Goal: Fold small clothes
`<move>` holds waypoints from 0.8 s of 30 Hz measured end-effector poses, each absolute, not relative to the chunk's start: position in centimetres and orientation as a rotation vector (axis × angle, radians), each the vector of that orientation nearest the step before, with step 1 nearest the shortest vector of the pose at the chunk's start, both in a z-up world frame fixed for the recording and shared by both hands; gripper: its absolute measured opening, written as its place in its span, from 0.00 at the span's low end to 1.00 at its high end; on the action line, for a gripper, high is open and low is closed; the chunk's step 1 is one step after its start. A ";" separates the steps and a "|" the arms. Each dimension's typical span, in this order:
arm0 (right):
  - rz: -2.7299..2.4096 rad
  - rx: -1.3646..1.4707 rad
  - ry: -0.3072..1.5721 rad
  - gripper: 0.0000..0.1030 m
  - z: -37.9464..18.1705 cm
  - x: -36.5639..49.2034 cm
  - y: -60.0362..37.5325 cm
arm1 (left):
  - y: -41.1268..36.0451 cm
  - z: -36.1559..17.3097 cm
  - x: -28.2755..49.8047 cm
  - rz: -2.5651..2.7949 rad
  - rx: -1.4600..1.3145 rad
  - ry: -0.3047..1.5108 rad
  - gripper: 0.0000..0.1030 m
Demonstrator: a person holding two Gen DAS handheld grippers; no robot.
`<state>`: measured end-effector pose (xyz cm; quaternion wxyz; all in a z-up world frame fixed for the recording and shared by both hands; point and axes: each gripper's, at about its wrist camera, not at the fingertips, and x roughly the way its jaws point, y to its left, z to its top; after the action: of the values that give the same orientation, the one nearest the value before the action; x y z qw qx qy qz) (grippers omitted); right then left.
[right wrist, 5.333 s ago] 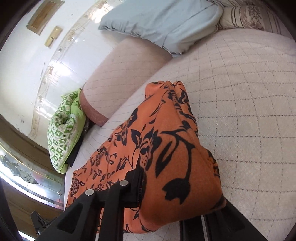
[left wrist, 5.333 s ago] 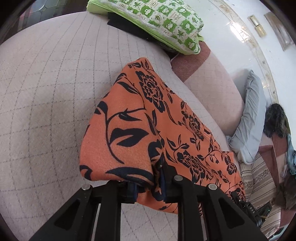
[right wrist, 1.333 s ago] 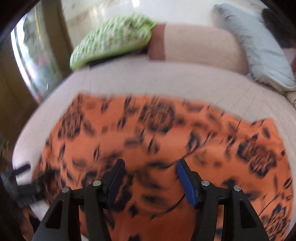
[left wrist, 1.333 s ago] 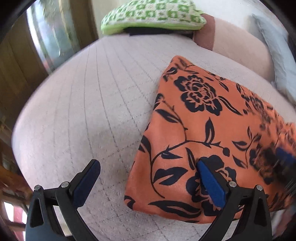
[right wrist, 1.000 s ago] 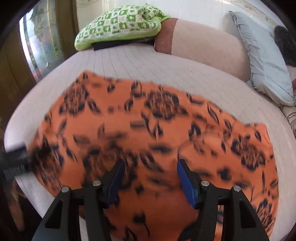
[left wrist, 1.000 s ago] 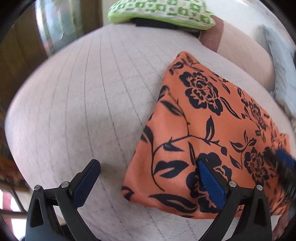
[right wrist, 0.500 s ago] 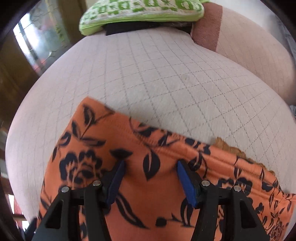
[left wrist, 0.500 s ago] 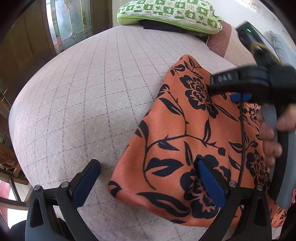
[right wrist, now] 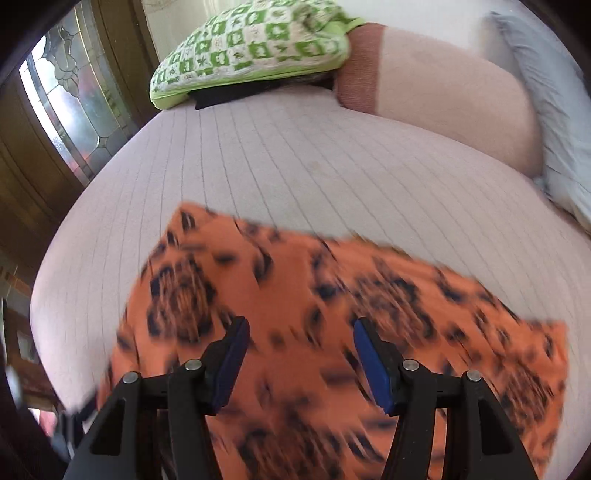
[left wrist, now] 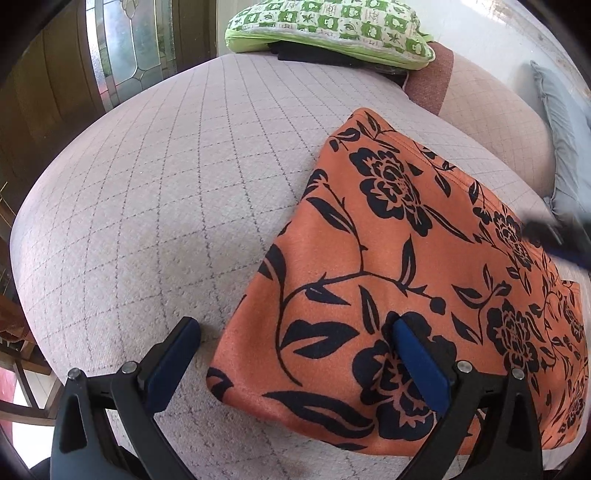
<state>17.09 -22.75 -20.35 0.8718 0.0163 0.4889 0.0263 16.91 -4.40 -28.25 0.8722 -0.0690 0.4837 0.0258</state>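
1. Orange garment [left wrist: 424,258]: soft knit-looking cloth with a black flower-and-leaf print. It lies folded into a flat, roughly four-sided panel on the bed [left wrist: 166,184], towards the near right part of the mattress. A stitched hem runs along its far edge.
2. Left gripper [left wrist: 295,354]: jaws spread wide and holding nothing. One blue pad sits over bare bedding, the other over the garment's near corner.
3. Right gripper [right wrist: 299,362]: jaws parted about halfway and empty, poised above the middle of the garment [right wrist: 332,314]. This view is motion-blurred, so whether it touches the cloth cannot be told.
4. Bed cover: pale pinkish-grey quilting with a thin dark grid, padded and slightly domed.
5. Green checked pillow [left wrist: 328,26], pink bolster [left wrist: 491,122] and grey pillow [left wrist: 561,122]: all lie at the far end, well apart from the garment.
6. Risks, as judged: a pinch that catches only the top layer would peel the fold open. Dragging a pad over the limp cloth would rumple the edges. A grip taken off the corner would skew the next fold.
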 end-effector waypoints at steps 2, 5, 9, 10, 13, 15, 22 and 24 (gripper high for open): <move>0.048 0.042 1.024 0.61 -20.1 13.9 -24.2 | -4.2 -28.2 16.8 0.059 -0.148 1.009 1.00; 0.024 0.071 1.023 0.61 -20.4 9.8 -26.0 | -4.2 -28.1 16.1 0.075 -0.155 1.007 1.00; -0.022 0.051 1.039 0.61 -22.4 6.3 -26.9 | -4.4 -28.0 14.9 0.082 -0.168 1.016 1.00; -0.031 0.045 1.047 0.61 -23.2 5.6 -27.1 | -4.3 -28.0 14.6 0.080 -0.172 1.020 1.00; -0.030 0.063 1.047 0.60 -25.4 3.6 -27.8 | -4.2 -27.9 14.2 0.069 -0.162 1.021 1.00; -0.022 0.027 0.994 0.60 -25.8 2.2 -27.6 | -4.0 -27.9 14.0 0.063 -0.165 1.021 1.00; -0.002 -0.013 0.929 0.60 -24.6 0.4 -27.9 | -3.9 -25.8 13.9 0.120 -0.134 0.984 1.00; -0.045 0.037 0.859 0.60 -23.6 -0.3 -29.5 | -4.6 -24.8 13.3 0.095 -0.113 0.928 1.00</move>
<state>-0.30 -29.51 -23.56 0.9088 0.0180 0.4163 -0.0219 13.27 -4.60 -24.80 0.8916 -0.0545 0.4472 0.0459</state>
